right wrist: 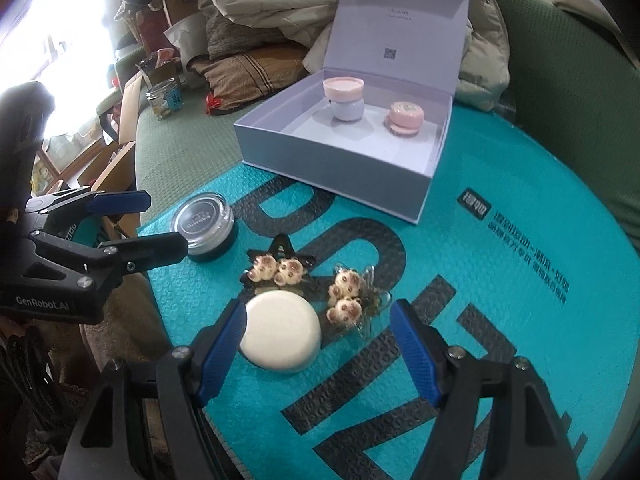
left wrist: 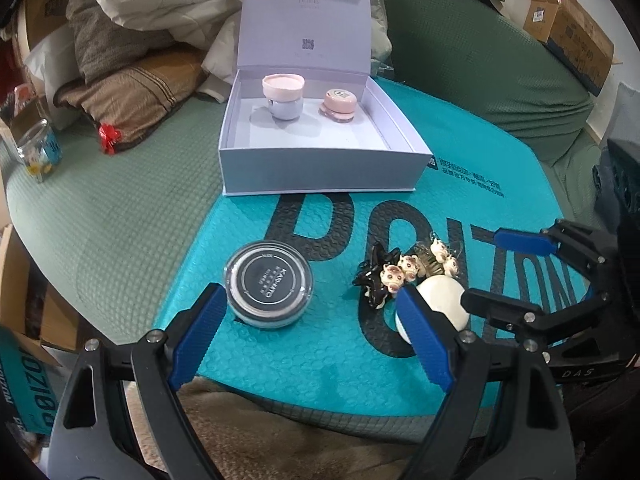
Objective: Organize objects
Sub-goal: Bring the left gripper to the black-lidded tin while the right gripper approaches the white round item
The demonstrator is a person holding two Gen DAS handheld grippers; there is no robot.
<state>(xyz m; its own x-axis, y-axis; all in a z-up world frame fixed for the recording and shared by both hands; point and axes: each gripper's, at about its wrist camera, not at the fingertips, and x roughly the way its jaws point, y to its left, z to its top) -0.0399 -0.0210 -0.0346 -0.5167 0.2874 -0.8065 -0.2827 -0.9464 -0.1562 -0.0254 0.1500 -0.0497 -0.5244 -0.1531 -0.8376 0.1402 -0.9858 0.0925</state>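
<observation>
On a teal bubble mailer lie a round jar with a black lid, a white round puck, a black star hair clip with piglet charms and a clear clip with piglets. My left gripper is open and hangs just over the black-lidded jar, which sits by its left finger. My right gripper is open over the white puck. Behind stands an open lavender box holding a pink-lidded jar and a pink compact.
The mailer rests on a green quilted sofa cover. Pillows and bedding pile up behind the box. A small glass jar stands at the left. A cardboard box sits on the sofa back at the right.
</observation>
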